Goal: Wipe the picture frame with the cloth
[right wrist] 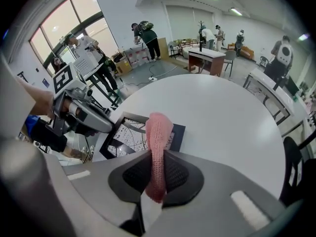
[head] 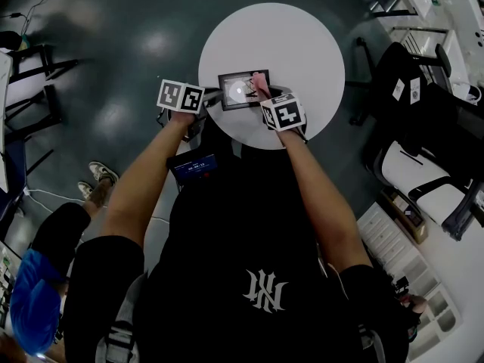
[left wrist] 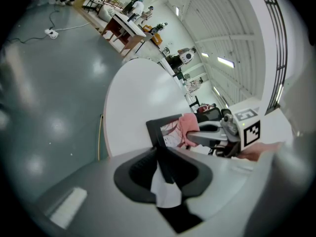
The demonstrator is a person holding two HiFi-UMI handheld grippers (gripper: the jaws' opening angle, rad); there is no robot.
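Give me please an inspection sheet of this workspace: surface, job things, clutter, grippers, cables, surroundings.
Surface: round white table, bare apart from the job's things.
Job's things: black picture frame lies flat near the table's edge; pink cloth rests on it.
Clutter: nothing seen.
Grippers: left gripper shut on the frame's edge; right gripper shut on the cloth.
Cables: white cable with power strip on the floor.
Surroundings: black chair beside the table; people at far desks.
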